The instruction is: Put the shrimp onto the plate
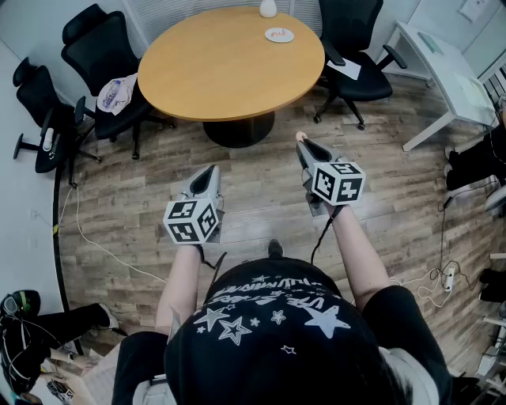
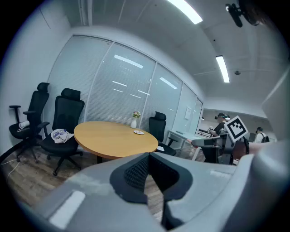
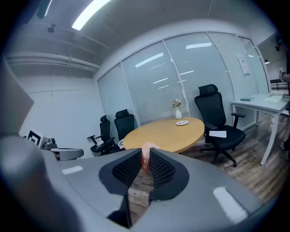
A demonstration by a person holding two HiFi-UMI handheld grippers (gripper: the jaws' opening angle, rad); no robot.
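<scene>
A pink shrimp (image 1: 300, 136) sticks out from the tips of my right gripper (image 1: 303, 145), which is shut on it above the wood floor, short of the round wooden table (image 1: 221, 71). In the right gripper view the shrimp (image 3: 145, 157) is pinched between the dark pads. A small white plate (image 1: 278, 34) lies at the table's far side, next to a white vase (image 1: 268, 8). The plate (image 3: 182, 123) is far beyond the jaws. My left gripper (image 1: 210, 171) hangs level with the right one, shut and holding nothing; its pads (image 2: 136, 172) meet at the tip.
Black office chairs (image 1: 103, 55) ring the table; one at the left holds a bag (image 1: 116, 93), one at the right (image 1: 352, 47) has paper on its seat. A white desk (image 1: 447, 75) stands at the right. Cables (image 1: 95, 245) and a power strip (image 1: 448, 275) lie on the floor.
</scene>
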